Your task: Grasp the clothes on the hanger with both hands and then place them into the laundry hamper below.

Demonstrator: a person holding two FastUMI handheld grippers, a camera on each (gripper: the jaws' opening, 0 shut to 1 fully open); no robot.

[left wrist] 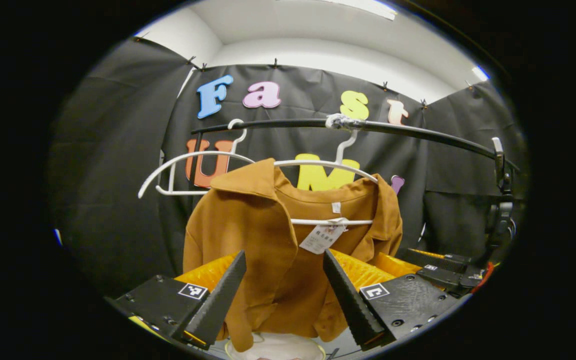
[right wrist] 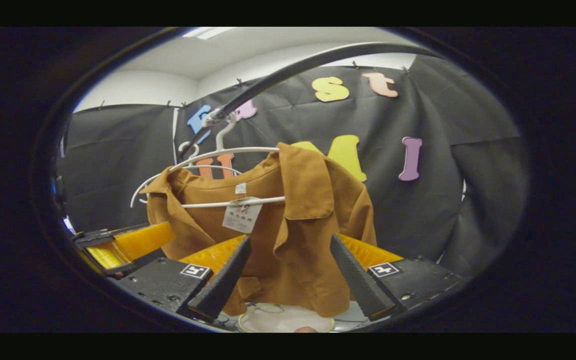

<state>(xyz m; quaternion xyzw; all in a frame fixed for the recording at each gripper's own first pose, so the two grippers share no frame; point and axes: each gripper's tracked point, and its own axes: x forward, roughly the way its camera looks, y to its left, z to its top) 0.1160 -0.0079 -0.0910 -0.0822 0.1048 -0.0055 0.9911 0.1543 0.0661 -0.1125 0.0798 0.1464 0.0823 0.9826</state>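
A brown shirt (left wrist: 268, 250) hangs on a white hanger (left wrist: 328, 165), and the hanger hangs from a black rail (left wrist: 418, 132) in front of the black cloth wall. A second white hanger (left wrist: 178, 170) hangs beside it and carries nothing. A paper tag (left wrist: 322, 237) is fixed at the collar. Under the hem, a pale rim (left wrist: 278, 347) shows at the bottom of the left gripper view; it is probably the laundry hamper, but too little of it is visible to be sure.

The left gripper (left wrist: 284, 260) is wide open, with the shirt front between its fingers and not yet touched. The right gripper (right wrist: 290, 245) is also wide open, and it faces the other shoulder side of the shirt (right wrist: 308, 225).

The cloth looks soft and light, a little thick, and not slippery. It will fold and sag when it is lifted, so one grip is not enough. A good hold is likely at each shoulder, near the collar, where the fabric lies over the hanger bar. The grippers should pinch only cloth, not the hanger wire, or the hanger may come along.
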